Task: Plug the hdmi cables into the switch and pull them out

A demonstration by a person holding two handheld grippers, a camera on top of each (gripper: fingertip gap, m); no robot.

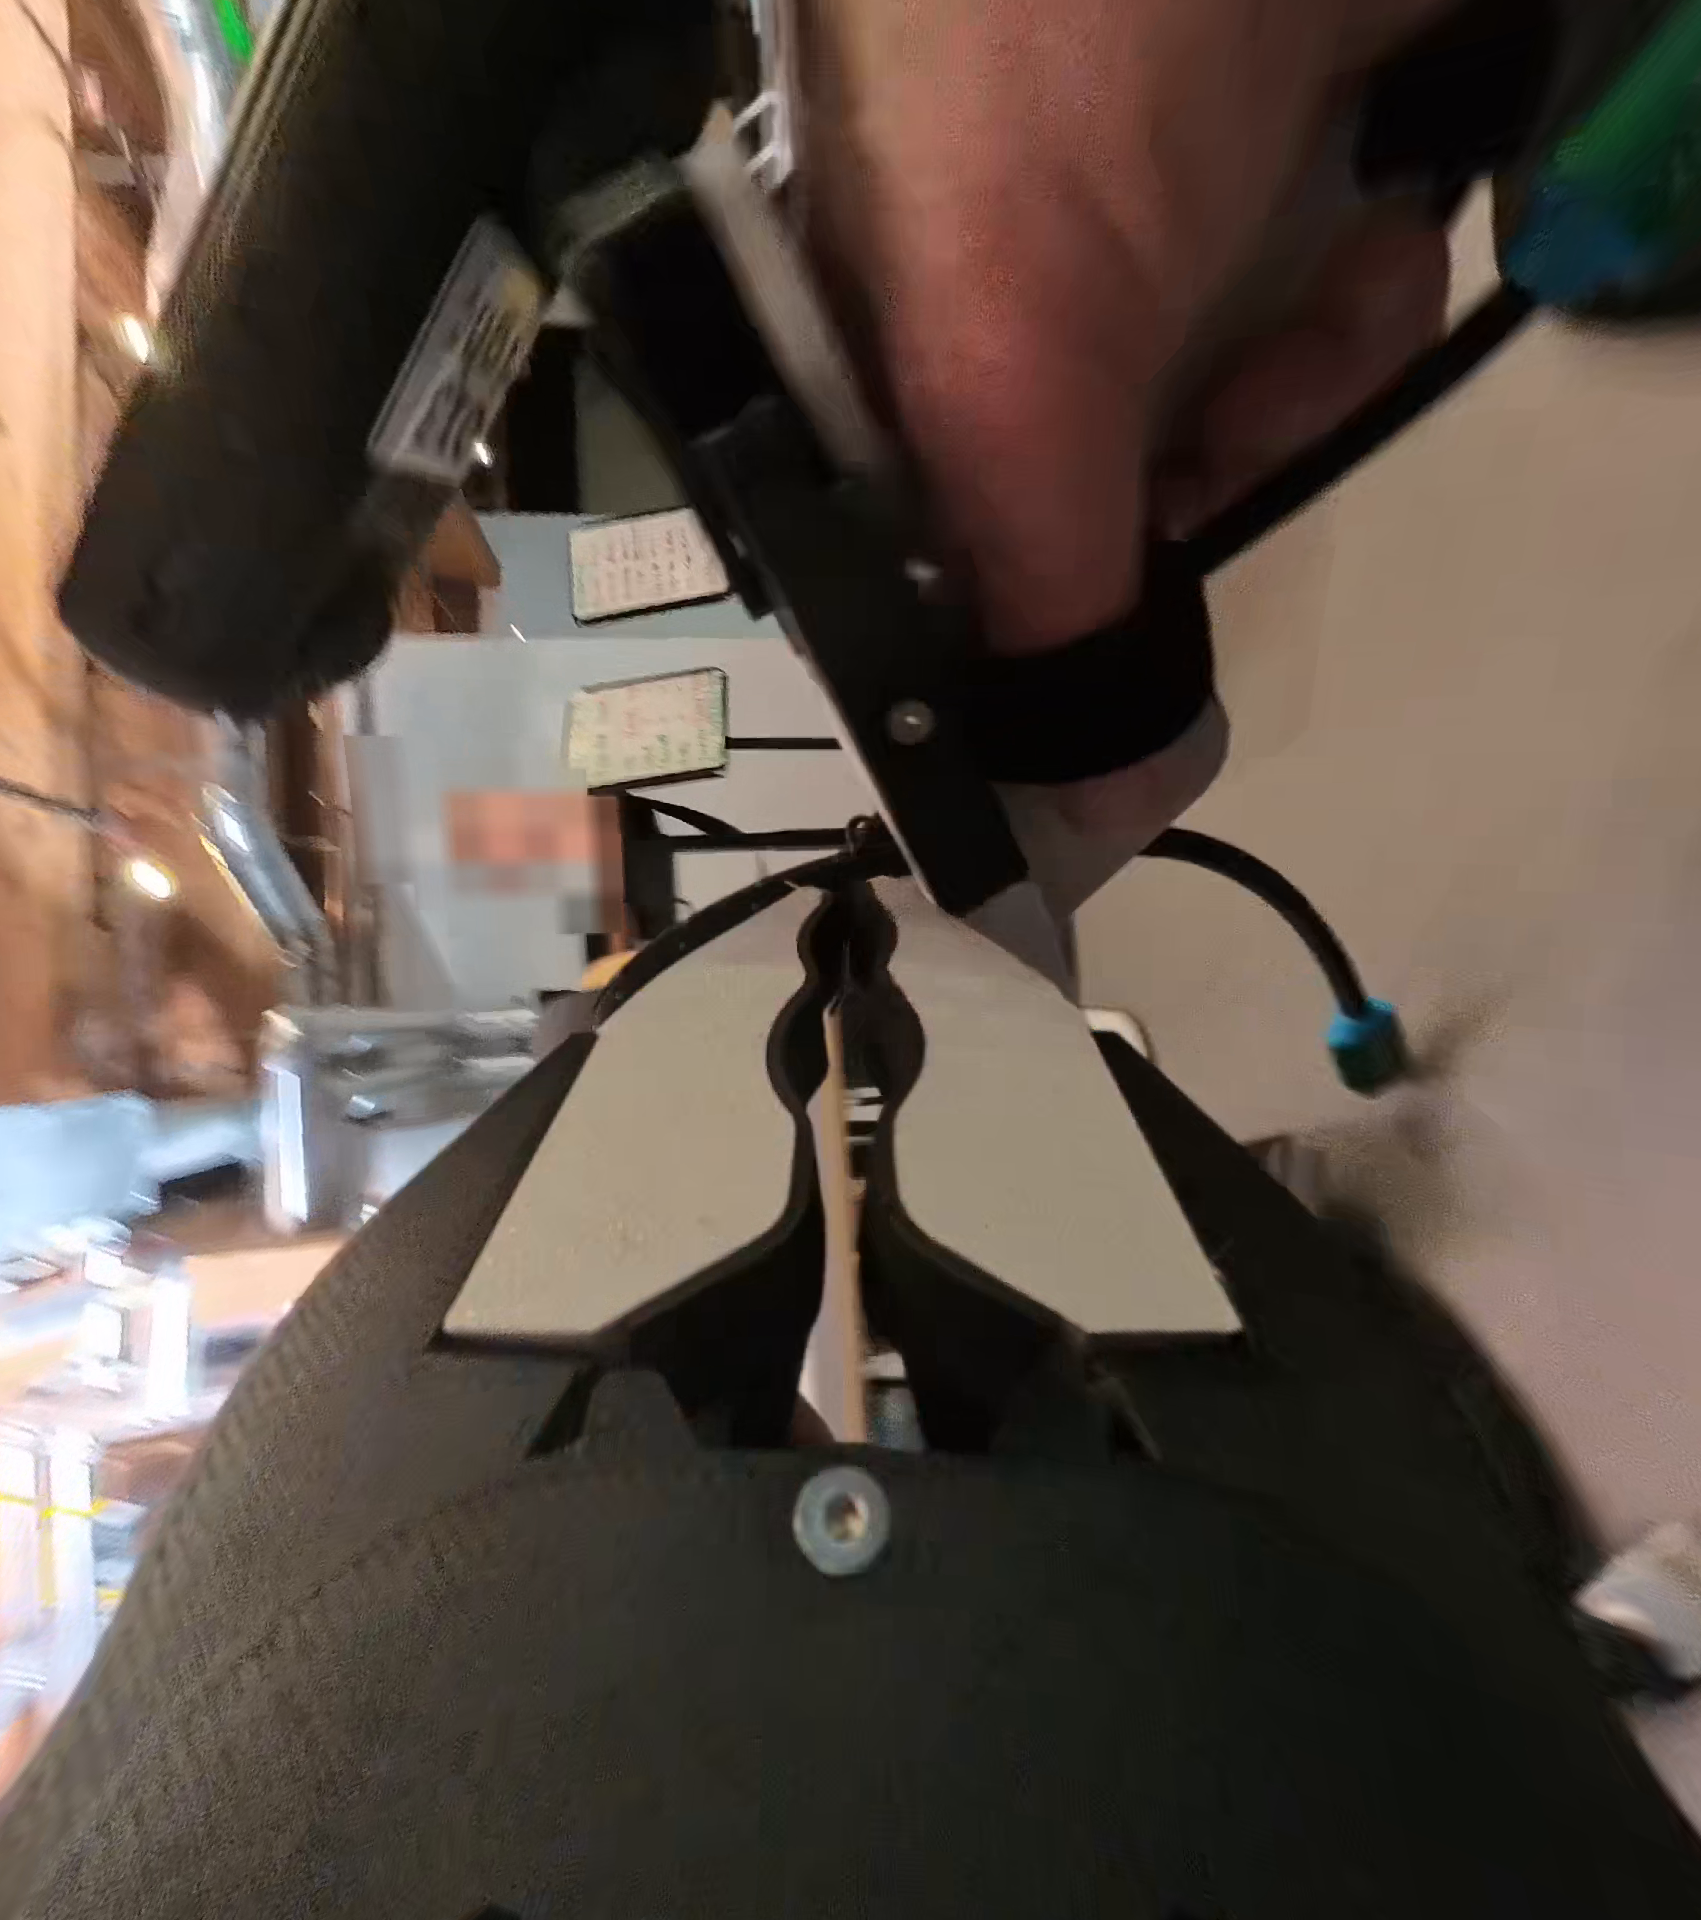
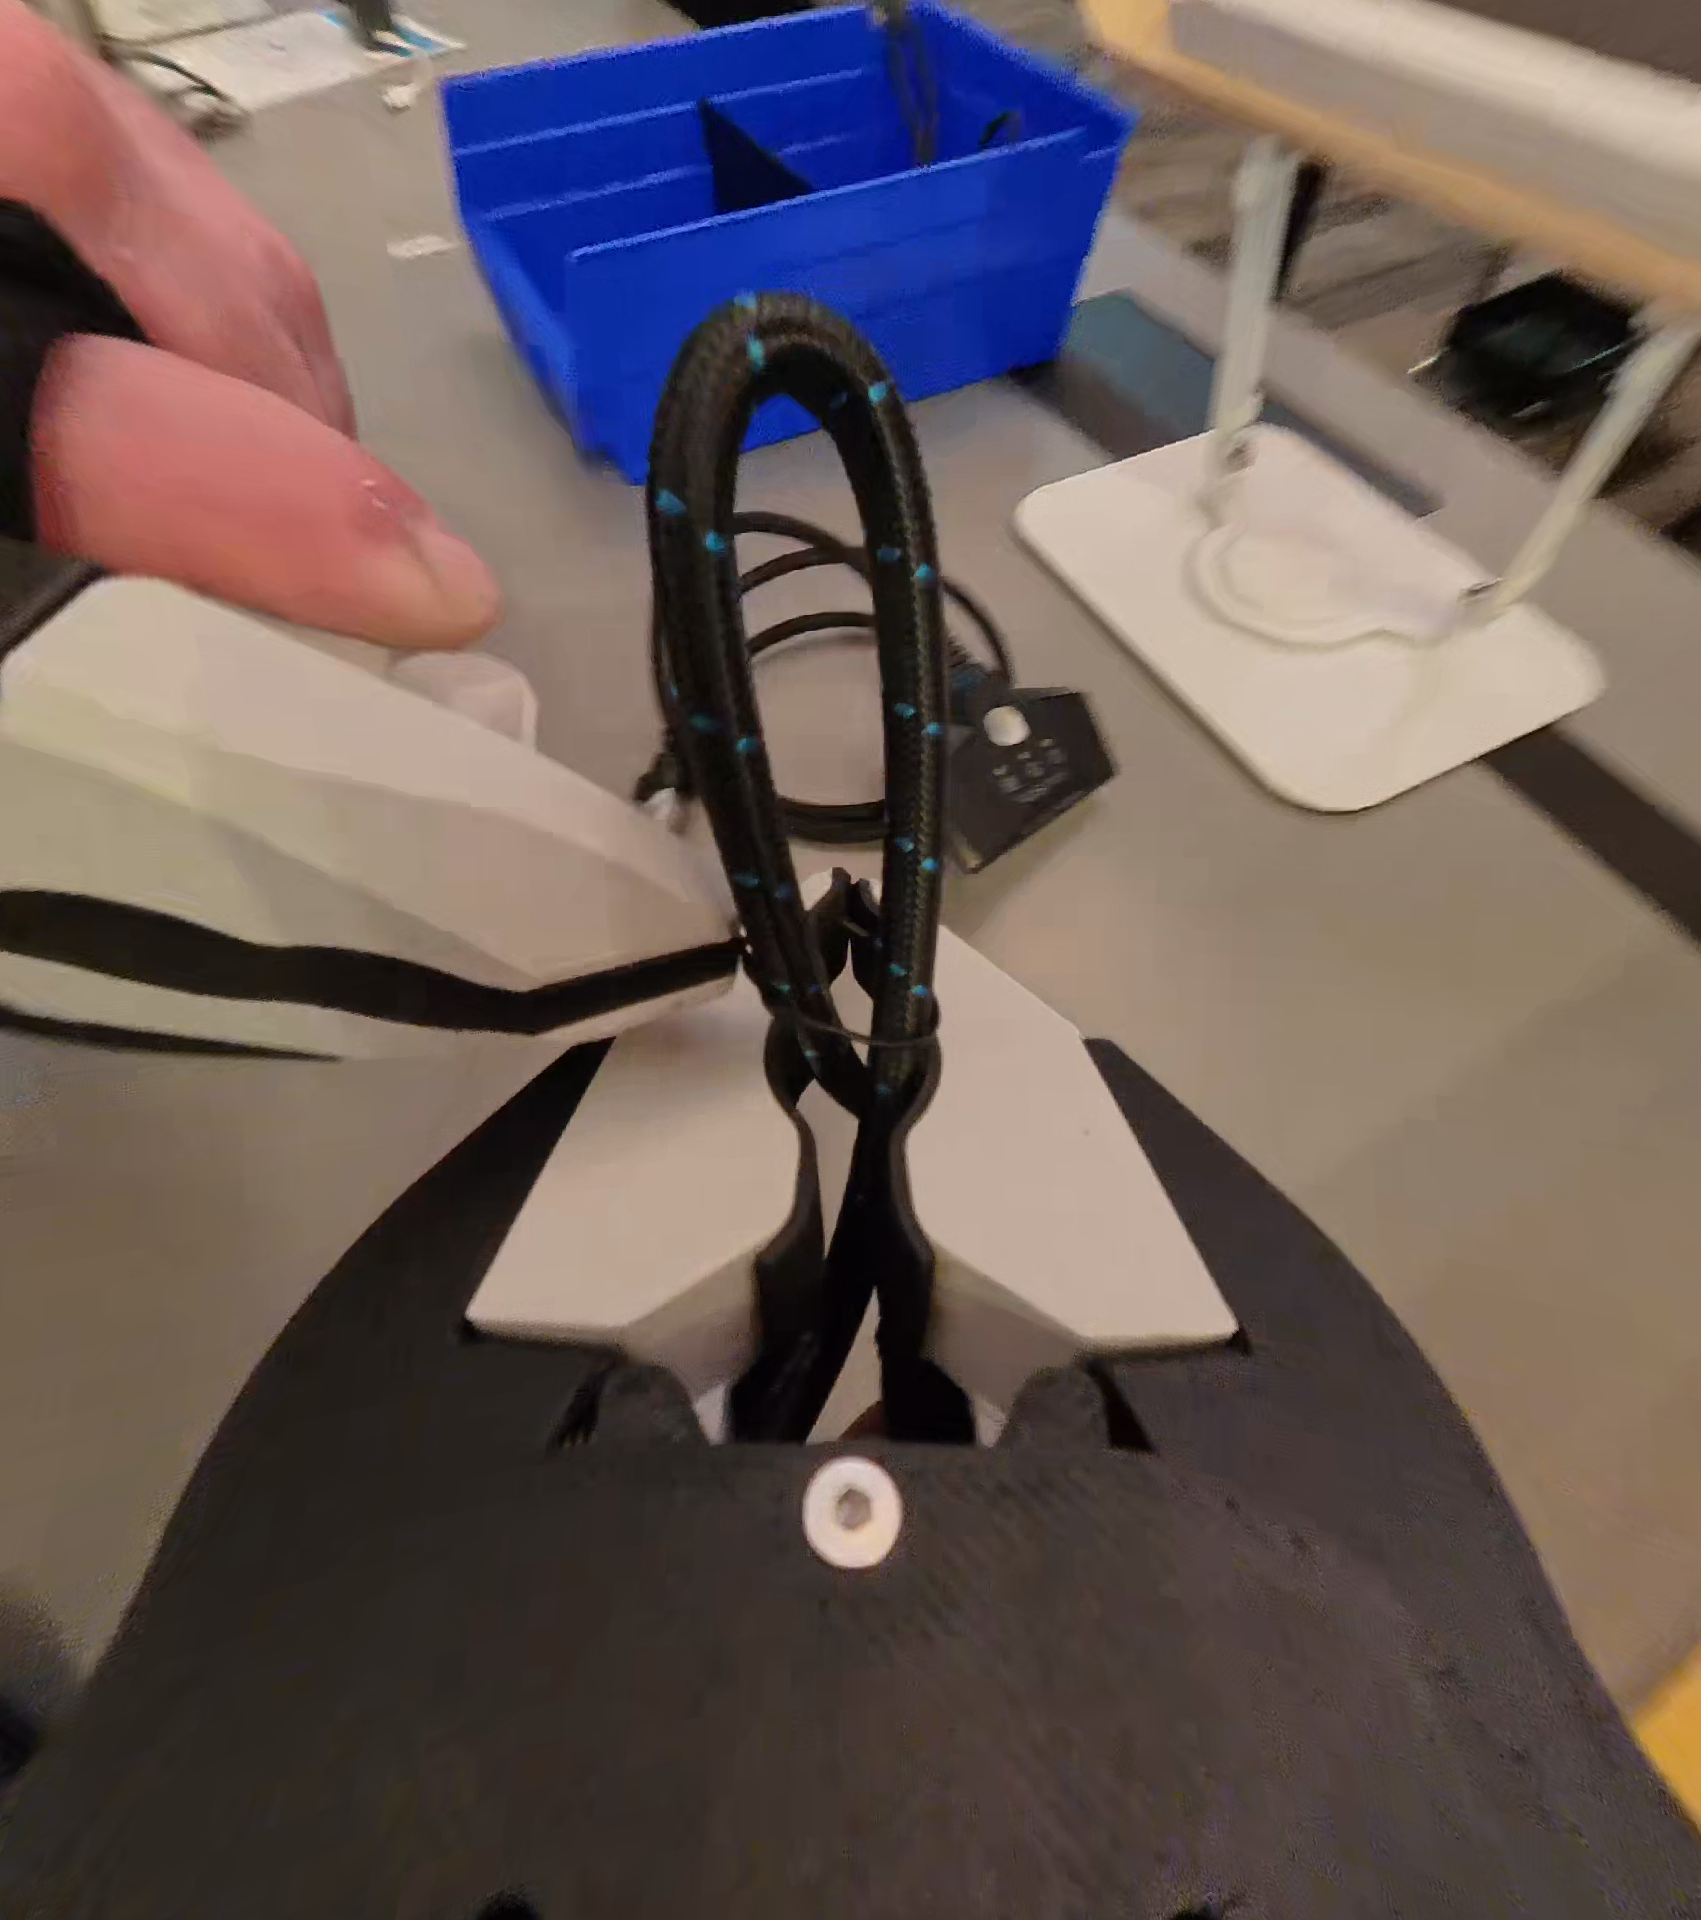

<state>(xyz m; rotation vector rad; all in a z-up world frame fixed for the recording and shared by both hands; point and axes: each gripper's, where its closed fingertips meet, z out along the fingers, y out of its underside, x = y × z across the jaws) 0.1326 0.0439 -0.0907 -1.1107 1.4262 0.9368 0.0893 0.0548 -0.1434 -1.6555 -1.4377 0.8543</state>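
Both jaws are closed. Those of the right gripper (image 2: 851, 914) clamp a folded loop of braided black cable (image 2: 784, 623) with blue flecks, bound by a thin tie. Those of the left gripper (image 2: 721, 961) pinch the tie from the left side. Behind, on the grey worktop (image 2: 1293, 1039), lie the small black switch (image 2: 1028, 769) among thin cables, then a blue bin (image 2: 825, 229) and a white stand (image 2: 1324, 623).

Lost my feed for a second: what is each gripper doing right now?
Left gripper: shut, pinching the thin tie on the cable bundle.
Right gripper: shut on the folded braided cable, whose loop sticks out past its tips.
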